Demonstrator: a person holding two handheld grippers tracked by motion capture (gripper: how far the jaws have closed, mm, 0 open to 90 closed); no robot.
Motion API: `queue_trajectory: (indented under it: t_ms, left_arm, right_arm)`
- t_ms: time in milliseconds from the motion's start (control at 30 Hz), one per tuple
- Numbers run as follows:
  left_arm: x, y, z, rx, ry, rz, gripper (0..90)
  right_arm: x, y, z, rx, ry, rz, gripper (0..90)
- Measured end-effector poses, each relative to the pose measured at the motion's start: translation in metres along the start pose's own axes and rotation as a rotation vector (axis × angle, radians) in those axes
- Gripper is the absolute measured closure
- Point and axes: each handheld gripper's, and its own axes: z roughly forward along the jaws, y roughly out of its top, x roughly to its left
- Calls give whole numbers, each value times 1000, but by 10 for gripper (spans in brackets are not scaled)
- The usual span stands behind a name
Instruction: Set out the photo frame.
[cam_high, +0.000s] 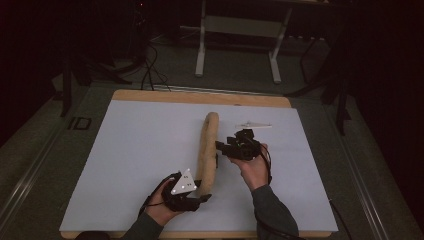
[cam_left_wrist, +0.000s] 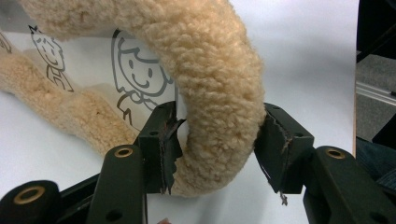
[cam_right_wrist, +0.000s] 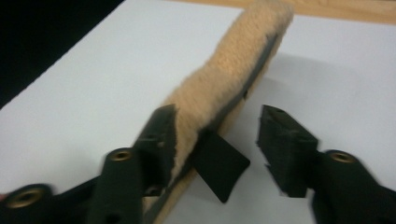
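A long tan fleece sleeve (cam_high: 207, 150) lies lengthwise down the middle of the white sheet (cam_high: 135, 150). Its near end (cam_left_wrist: 219, 70) curls over between the jaws of my left gripper (cam_high: 203, 193), which stand open (cam_left_wrist: 217, 135) with the pile just brushing the pads. A white lining with cartoon figures (cam_left_wrist: 135, 74) shows inside the sleeve. My right gripper (cam_high: 221, 150) is at the sleeve's right side, about halfway along. It is open (cam_right_wrist: 217, 126): one jaw rests against the fleece (cam_right_wrist: 224, 70), and a black tab (cam_right_wrist: 219, 168) on the sleeve's edge hangs free in the gap.
A small white flat piece (cam_high: 253, 125) lies on the sheet just beyond my right gripper. The sheet covers a wooden tabletop (cam_high: 200, 96). Beyond the table stand a white frame (cam_high: 240, 30) and loose cables on a dark floor.
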Motion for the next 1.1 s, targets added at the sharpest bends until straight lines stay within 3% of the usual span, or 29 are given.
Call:
queue_trajectory:
  t_ms: [133, 433, 800, 1100]
  left_arm:
    - [2, -1, -1, 3, -3, -5, 489]
    - [5, -3, -8, 11, -17, -14, 448]
    - [17, -6, -22, 5, -39, -57, 417]
    - [37, -11, -36, -16, 1, -124, 413]
  right_arm:
    - [9, 4, 4, -5, 4, 1, 358]
    - [21, 5, 26, 67, 9, 11, 288]
    - [20, 2, 44, 140, -6, 47, 409]
    - [24, 5, 45, 178, -31, 21, 465]
